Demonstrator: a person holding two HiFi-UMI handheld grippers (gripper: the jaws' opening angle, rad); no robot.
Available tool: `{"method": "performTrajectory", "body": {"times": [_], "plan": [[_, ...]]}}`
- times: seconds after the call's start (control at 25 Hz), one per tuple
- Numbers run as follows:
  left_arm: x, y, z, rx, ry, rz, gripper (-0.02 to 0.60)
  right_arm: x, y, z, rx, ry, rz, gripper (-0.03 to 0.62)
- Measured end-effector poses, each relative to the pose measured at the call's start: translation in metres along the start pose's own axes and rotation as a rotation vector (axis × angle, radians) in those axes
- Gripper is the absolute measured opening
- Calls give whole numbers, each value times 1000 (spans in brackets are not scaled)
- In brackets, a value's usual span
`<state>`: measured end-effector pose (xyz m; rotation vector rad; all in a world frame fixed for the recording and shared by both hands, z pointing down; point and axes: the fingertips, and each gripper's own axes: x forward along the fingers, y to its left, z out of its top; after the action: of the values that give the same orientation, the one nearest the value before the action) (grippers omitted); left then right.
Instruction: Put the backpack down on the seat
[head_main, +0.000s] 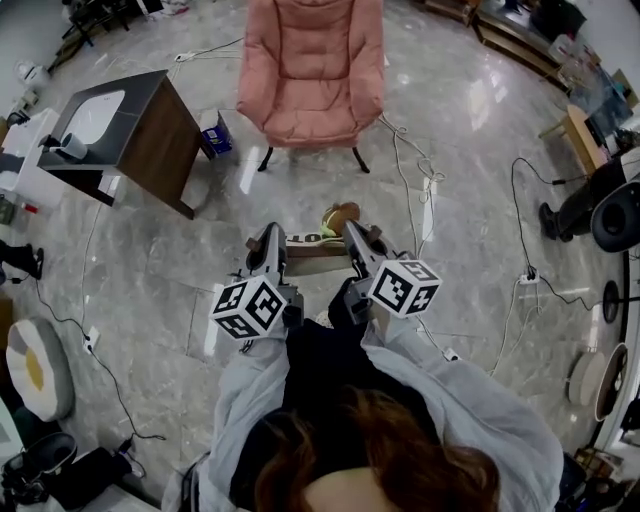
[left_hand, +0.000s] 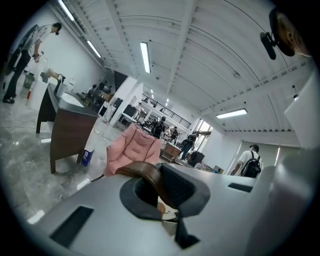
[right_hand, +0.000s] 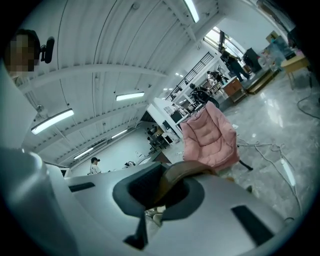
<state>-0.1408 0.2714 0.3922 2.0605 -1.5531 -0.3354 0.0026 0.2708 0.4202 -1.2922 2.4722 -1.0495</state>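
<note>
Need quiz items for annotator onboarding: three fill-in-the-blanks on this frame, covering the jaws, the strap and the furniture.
1. The jaws of the left gripper and the right gripper are both ____ on the brown backpack strap.
2. The armchair ahead of the person is ____ in colour.
3. In the head view, the dark wooden cabinet stands to the ____ of the armchair.

Missing words: shut; pink; left

Head view steeply down over the person, gripper views low, close, nearly level, all three sharing the far pink chair.
</note>
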Motion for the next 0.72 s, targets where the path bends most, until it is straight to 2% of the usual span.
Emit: {"method": "performTrajectory", "body": {"times": [0.32,0.56,0.72], "plan": [[42,-1,-8,42,42,-31,14,18,-30,15,9,0,-39,8],[91,14,-12,12,94,-9,14,56,-62,31,56,28,-53,8],[131,17,-8,32,106,3,14,85,-85,54,81,42,-55,8]]}}
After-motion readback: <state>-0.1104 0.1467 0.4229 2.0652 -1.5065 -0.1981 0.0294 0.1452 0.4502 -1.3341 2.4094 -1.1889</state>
